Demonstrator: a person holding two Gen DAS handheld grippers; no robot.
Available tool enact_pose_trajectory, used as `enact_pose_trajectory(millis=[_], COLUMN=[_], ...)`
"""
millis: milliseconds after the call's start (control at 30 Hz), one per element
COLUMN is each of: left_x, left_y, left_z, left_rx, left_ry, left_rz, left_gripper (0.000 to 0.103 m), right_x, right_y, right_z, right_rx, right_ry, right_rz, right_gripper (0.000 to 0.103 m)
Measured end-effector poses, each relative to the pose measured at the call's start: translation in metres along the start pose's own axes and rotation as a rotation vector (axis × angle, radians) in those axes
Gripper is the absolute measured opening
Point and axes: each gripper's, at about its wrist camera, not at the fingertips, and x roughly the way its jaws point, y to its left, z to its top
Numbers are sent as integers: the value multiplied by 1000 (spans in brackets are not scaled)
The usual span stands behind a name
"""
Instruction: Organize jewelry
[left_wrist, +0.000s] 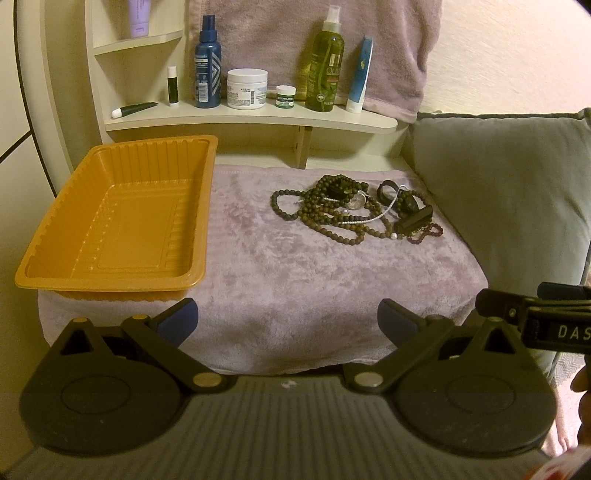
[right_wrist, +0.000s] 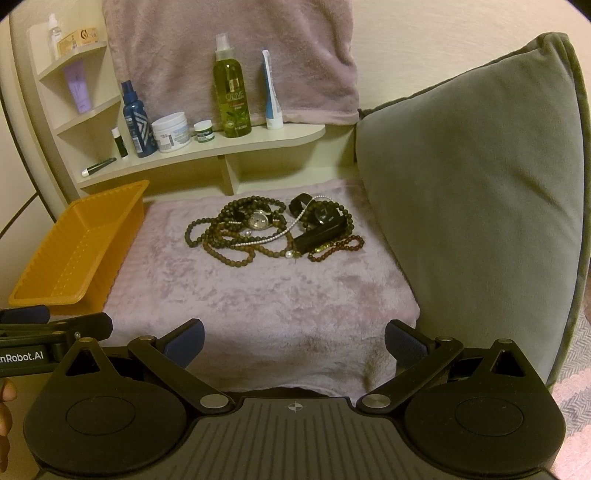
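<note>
Two tools: the left tool (left_wrist: 288, 319) and right tool (right_wrist: 293, 341) both hover side by side at the near edge of the towel, each with its blue-padded fingers spread wide and nothing between them.
Surface: a lilac plush towel (left_wrist: 295, 280) covers the stand in front of both tools.
Tray: an orange ribbed plastic tray (left_wrist: 55, 236) sits on the towel's left side, nearest the left tool, with nothing in it.
Jewelry: a tangled pile of jewelry (right_wrist: 269, 229) lies on the far right part of the towel, well apart from the tray; it includes brown bead strands, a thin pearl strand, a wristwatch with a pale face and black bands.
Right of towel: a grey-green cushion (right_wrist: 480, 206) stands beside the pile.
Behind: a cream shelf (left_wrist: 258, 118) holds an olive spray bottle (left_wrist: 325, 70), a blue bottle, a white jar and tubes.
</note>
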Motion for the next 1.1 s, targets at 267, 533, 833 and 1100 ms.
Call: enact_pose_trajectory(millis=[267,533,833,1100], left_x=[0,0,0,-3], left_y=[-1,-1,-2,0], left_z=[0,0,1,10], left_rx=[1,0,1,-26], left_ry=[-2,-2,-3,-18], left_rz=[1,2,1,9], left_gripper=[102,102,102,102], right_x=[0,0,-1,-2], right_y=[0,-1,-1,-4], right_z=[0,0,0,5], right_rx=[-1,1,3,13], right_ry=[-2,-4,-4,-36], right_rz=[0,0,0,8], right_gripper=[103,103,103,103])
